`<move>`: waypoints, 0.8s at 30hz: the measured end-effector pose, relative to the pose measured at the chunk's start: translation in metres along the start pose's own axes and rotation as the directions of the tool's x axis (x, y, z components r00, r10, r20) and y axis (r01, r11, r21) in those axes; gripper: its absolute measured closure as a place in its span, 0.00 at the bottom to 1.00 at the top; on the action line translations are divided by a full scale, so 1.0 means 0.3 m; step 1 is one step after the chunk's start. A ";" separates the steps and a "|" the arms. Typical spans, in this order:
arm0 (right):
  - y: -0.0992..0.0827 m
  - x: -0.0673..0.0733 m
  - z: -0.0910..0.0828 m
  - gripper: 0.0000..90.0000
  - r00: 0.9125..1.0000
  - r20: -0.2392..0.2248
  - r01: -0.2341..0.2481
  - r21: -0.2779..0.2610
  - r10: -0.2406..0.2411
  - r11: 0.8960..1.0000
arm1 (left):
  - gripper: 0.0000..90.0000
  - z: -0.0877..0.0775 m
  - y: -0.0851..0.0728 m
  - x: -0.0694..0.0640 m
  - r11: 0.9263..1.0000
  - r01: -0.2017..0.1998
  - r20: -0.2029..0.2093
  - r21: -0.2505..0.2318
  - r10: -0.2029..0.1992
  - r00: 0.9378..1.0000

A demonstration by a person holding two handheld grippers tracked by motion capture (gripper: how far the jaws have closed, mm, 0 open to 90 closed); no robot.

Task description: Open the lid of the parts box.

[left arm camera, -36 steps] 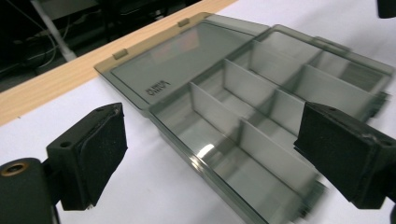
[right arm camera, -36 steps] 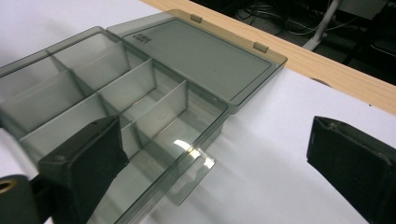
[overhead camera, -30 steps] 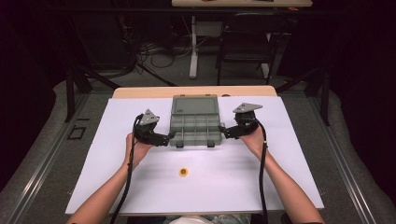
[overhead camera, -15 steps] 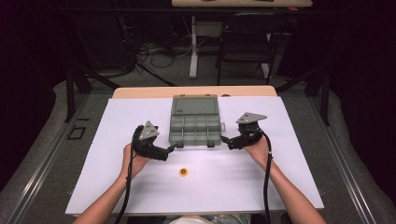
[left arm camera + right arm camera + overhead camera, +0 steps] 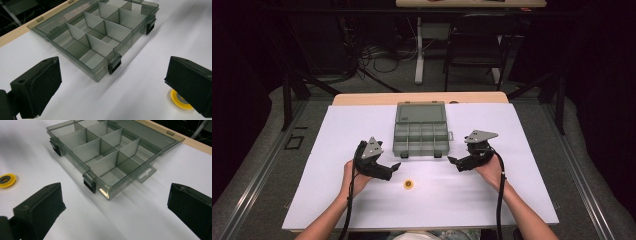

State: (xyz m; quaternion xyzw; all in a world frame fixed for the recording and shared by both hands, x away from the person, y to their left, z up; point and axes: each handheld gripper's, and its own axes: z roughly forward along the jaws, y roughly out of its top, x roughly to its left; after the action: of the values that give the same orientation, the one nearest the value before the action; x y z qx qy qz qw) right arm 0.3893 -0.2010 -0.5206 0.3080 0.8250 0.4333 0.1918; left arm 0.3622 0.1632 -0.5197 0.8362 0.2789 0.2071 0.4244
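While the small yellow disc (image 5: 408, 184) lies loose on the white sheet (image 5: 522, 200) just in front of the open, empty compartment box (image 5: 420, 131), left gripper (image 5: 388, 171) hovers nearest, jaws wide, likely lining up a pick; right gripper (image 5: 457, 164) also wide, empty.

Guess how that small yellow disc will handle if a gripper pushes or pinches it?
The yellow disc lies flat on the white sheet, so it would probably slide, not roll. It looks thin, likely light, and hard to pinch from above. Its centre hole suggests a stiff washer-like part.
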 end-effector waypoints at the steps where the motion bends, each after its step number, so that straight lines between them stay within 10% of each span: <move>1: -0.002 0.006 -0.003 0.00 1.000 -0.004 0.002 0.002 -0.002 1.000 | 0.00 -0.001 -0.004 -0.003 1.000 0.001 0.003 0.000 -0.001 1.000; 24: -0.036 0.078 -0.030 0.00 0.997 -0.030 0.074 0.034 -0.073 0.997 | 0.00 -0.006 -0.035 -0.054 0.998 -0.037 0.032 0.042 0.035 0.999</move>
State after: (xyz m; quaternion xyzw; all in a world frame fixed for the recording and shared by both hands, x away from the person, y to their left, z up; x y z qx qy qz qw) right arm 0.3630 -0.1953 -0.5258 0.2747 0.8459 0.4156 0.1903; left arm 0.3459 0.1589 -0.5290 0.8531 0.2615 0.1957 0.4069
